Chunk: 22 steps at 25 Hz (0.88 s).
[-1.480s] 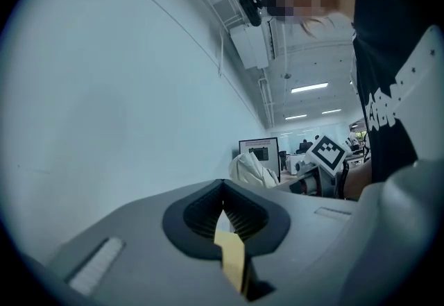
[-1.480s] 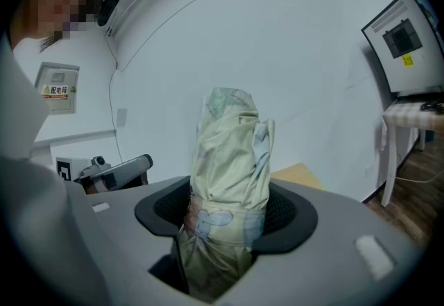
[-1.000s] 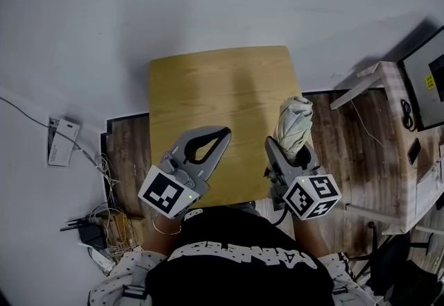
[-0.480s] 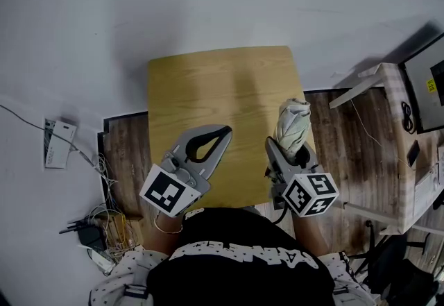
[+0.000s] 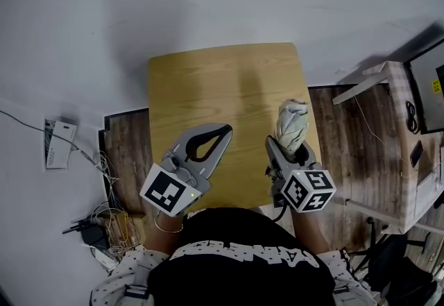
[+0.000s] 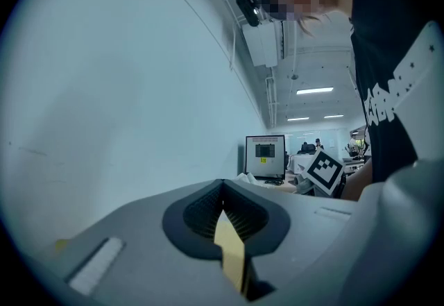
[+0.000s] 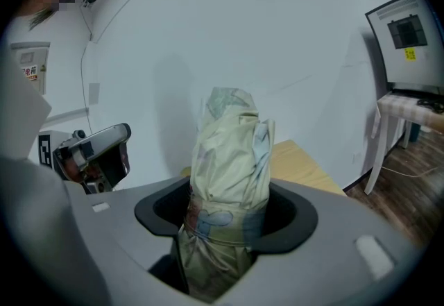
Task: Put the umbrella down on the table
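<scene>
A folded pale green umbrella (image 5: 292, 124) stands upright in my right gripper (image 5: 289, 152), which is shut on its lower part over the table's right front corner. In the right gripper view the umbrella (image 7: 229, 159) fills the gap between the jaws of that gripper (image 7: 225, 221), its top pointing up and away. The yellow wooden table (image 5: 222, 89) lies below both grippers. My left gripper (image 5: 220, 135) hovers over the table's front left, its tips together with nothing between them. In the left gripper view that gripper (image 6: 222, 190) points at a white wall.
A white side table (image 5: 392, 96) with a monitor (image 5: 431, 82) stands at the right. Cables and a power strip (image 5: 61, 141) lie on the floor at the left. The left gripper view shows a monitor (image 6: 265, 155) and the right gripper's marker cube (image 6: 325, 171).
The head view has drifted slightly. Both grippers and the umbrella stay about where they were.
</scene>
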### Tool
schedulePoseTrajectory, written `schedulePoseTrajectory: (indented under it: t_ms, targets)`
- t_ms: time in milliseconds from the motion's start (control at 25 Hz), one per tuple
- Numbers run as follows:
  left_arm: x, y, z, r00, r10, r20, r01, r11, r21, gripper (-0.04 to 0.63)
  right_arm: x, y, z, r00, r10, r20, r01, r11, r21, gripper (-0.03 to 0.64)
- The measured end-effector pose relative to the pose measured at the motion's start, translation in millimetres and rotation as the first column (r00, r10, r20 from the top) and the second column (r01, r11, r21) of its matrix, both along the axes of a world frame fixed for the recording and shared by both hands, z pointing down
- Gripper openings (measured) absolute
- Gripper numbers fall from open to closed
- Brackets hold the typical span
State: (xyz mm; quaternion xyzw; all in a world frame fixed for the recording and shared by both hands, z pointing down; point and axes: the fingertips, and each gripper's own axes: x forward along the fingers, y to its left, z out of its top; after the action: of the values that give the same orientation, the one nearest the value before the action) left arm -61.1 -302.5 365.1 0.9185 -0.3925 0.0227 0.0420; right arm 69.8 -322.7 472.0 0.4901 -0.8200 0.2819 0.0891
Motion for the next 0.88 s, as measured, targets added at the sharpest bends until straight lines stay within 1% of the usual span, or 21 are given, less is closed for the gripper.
schedulePoseTrajectory:
  t_ms: [160, 320, 640, 880]
  targets:
    - [-2, 1, 2, 1.0, -0.006, 0.001, 0.006, 1.0, -0.009, -0.003, 1, 1, 9, 1.0, 0.001, -0.014, -0.001, 1.0, -0.021, 0.293]
    - [-12, -13, 11, 1.0, -0.012, -0.005, 0.012, 1.0, -0.022, -0.003, -5, -13, 25, 0.999, 0.006, -0.046, -0.008, 0.999, -0.045, 0.293]
    - [-27, -23, 21, 0.999, -0.034, 0.0, 0.034, 0.999, -0.04, -0.003, -10, -25, 54, 0.995, 0.009, -0.102, -0.02, 0.995, -0.101, 0.293]
    - [-31, -27, 24, 0.999, -0.052, -0.005, 0.051, 0.997, -0.051, -0.003, -7, -27, 73, 0.993, 0.018, -0.113, -0.034, 0.988, -0.149, 0.293]
